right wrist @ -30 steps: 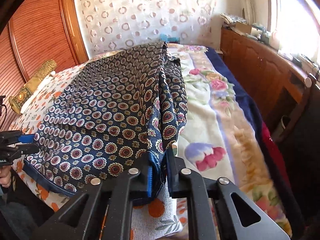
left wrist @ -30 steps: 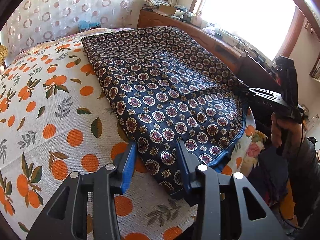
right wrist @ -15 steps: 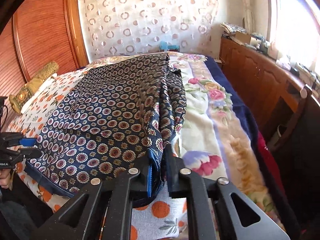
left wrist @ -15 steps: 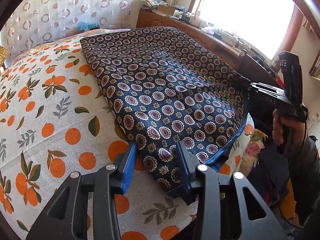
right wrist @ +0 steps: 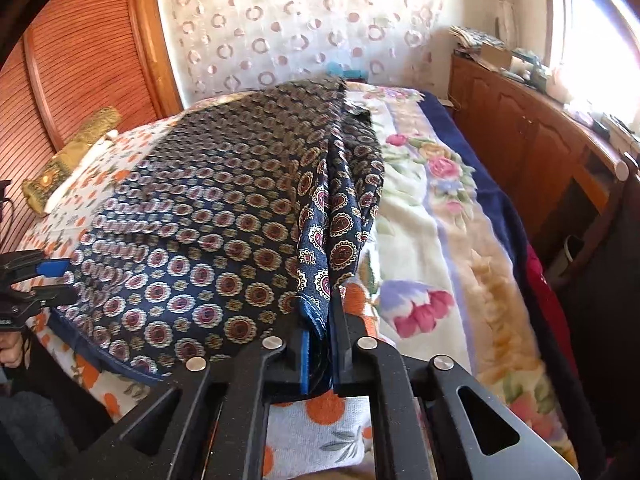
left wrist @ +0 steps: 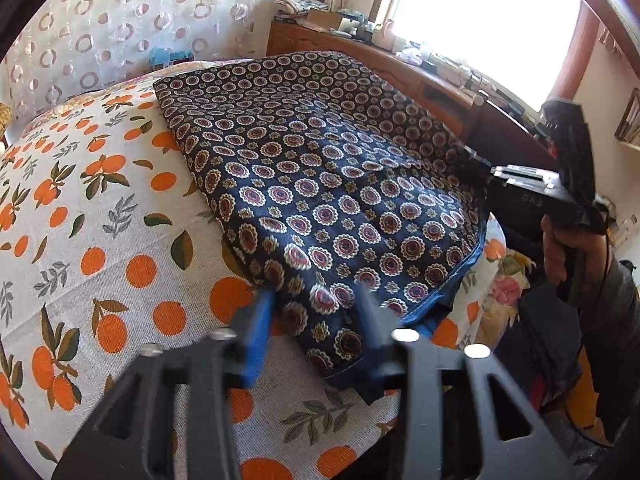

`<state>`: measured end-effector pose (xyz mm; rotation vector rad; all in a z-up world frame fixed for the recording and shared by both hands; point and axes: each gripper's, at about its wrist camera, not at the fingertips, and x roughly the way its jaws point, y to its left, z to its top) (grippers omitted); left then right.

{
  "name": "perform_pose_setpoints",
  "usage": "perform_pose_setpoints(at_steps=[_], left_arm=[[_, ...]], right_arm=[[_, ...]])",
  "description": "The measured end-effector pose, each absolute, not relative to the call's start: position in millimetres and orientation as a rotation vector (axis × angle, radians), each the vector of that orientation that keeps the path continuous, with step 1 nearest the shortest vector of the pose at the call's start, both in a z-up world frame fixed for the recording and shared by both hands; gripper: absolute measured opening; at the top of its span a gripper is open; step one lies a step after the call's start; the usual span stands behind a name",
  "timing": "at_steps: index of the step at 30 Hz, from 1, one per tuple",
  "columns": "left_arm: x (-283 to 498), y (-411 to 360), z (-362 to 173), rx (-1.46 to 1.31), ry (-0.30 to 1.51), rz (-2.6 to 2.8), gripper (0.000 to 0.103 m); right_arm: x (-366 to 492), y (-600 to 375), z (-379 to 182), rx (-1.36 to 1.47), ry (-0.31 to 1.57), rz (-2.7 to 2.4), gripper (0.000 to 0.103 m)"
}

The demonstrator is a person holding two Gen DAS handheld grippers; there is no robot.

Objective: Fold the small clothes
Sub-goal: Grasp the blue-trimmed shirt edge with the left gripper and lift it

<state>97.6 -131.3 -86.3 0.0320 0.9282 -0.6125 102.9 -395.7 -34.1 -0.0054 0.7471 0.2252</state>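
A dark blue cloth with round medallion print (left wrist: 320, 184) lies spread on the bed; it also shows in the right wrist view (right wrist: 208, 240). My left gripper (left wrist: 316, 312) is open, its fingers astride the cloth's near corner. My right gripper (right wrist: 320, 344) is shut on the bunched right corner of the cloth, which rises in folds from the jaws. The right gripper also shows in the left wrist view (left wrist: 480, 168) at the cloth's right edge. The left gripper shows at the far left of the right wrist view (right wrist: 60, 280).
The bed carries a white sheet with orange fruit print (left wrist: 100, 220) and a floral blanket (right wrist: 440, 240). A wooden cabinet (right wrist: 540, 140) with clutter runs along the window side. A wooden wardrobe (right wrist: 80, 60) and a gold bolster pillow (right wrist: 72, 152) are at the left.
The left gripper has stayed open and moved a little forward over the cloth's corner. The right gripper stays shut on the cloth and has pulled it slightly tauter.
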Motion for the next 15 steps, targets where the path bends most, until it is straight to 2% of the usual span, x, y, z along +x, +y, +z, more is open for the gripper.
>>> perform_pose_setpoints(at_steps=[3,6,15], left_arm=[[96.4,-130.8,-82.5,0.022,0.925,-0.638,0.011],[93.4,-127.2,-67.8,0.018,0.886,-0.664,0.007],[73.4,-106.9,0.7,-0.045,0.74,-0.737,0.005]], right_arm=[[97.7,-396.6,-25.4,-0.001,0.72,0.244,0.005],[91.0,-398.8,-17.5,0.007,0.694,0.26,0.004],[55.0,-412.4,17.3,0.053,0.606,0.322,0.003]])
